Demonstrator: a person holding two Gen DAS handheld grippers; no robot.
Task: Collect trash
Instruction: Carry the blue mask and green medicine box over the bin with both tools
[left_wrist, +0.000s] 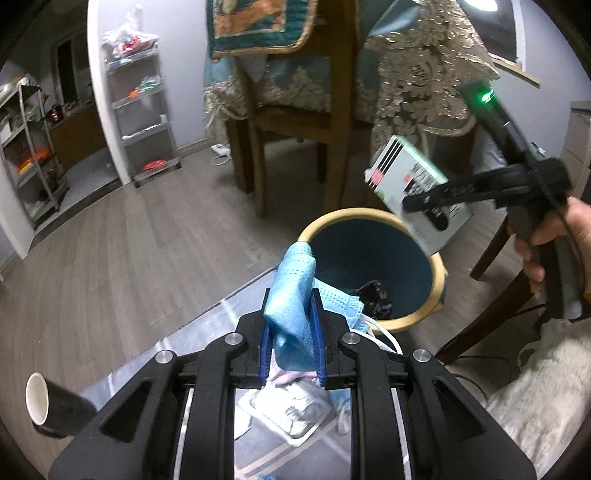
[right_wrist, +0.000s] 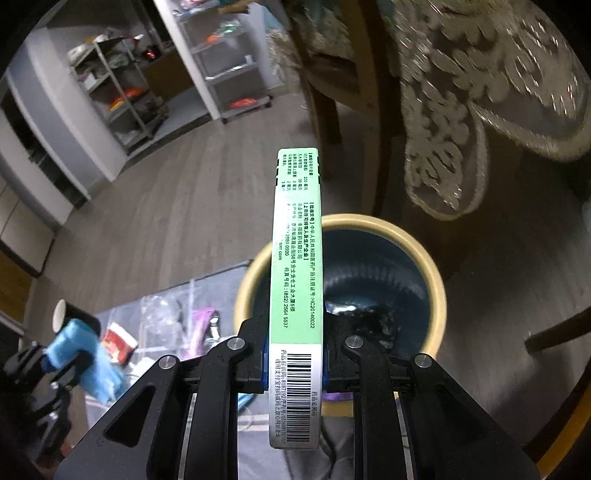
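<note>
My left gripper (left_wrist: 291, 325) is shut on a folded blue face mask (left_wrist: 291, 295) and holds it just short of the near rim of a round bin (left_wrist: 437, 291) with a cream rim and dark blue inside. My right gripper (right_wrist: 295, 354) is shut on a flat green medicine box (right_wrist: 297, 258) and holds it edge-up above the bin (right_wrist: 436, 295). In the left wrist view the right gripper (left_wrist: 421, 203) holds that box (left_wrist: 406, 177) over the bin's far right rim. Dark crumpled trash (left_wrist: 373, 295) lies in the bin. The left gripper also shows in the right wrist view (right_wrist: 62, 354).
A clear plastic sheet (right_wrist: 166, 310) on the floor holds more trash: a black paper cup (left_wrist: 48, 406), wrappers (right_wrist: 118, 341), a foil blister pack (left_wrist: 291, 410), another mask (left_wrist: 341, 301). A wooden chair (left_wrist: 295, 122) and a table with a lace cloth (left_wrist: 417, 81) stand behind the bin. Shelving racks (left_wrist: 144, 110) line the wall.
</note>
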